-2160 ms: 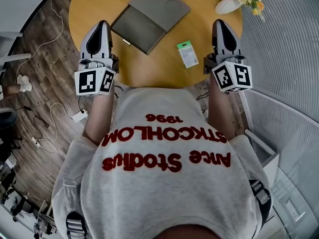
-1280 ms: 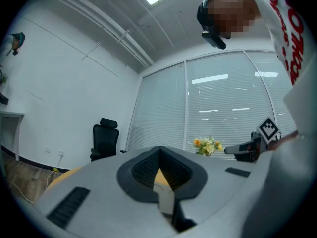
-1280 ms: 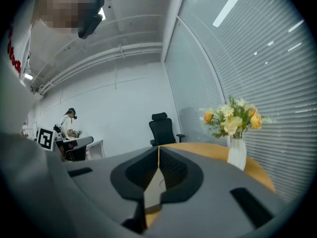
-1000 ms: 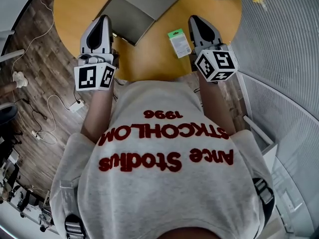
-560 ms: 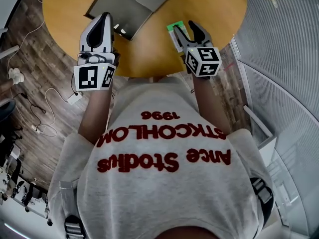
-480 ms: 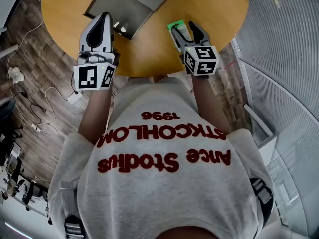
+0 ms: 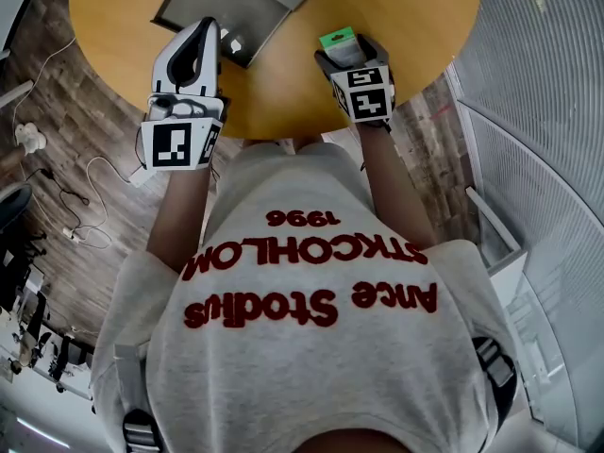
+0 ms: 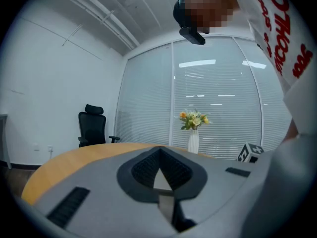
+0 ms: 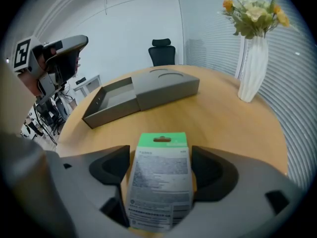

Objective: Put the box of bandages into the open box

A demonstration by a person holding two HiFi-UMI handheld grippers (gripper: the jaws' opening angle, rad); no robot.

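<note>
Round wooden table over plank floor with loose cables. Head view: open box by the table's far left edge, box of bandages near its right edge.

Left gripper view: left gripper jaws together, empty, window blinds beyond.

Right gripper view: right gripper jaws spread, straddling the flat-lying bandages.

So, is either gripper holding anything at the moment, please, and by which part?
Nothing yet: the right gripper, jaws open, straddles the bandage box by its long sides; the left gripper is shut, empty.
</note>
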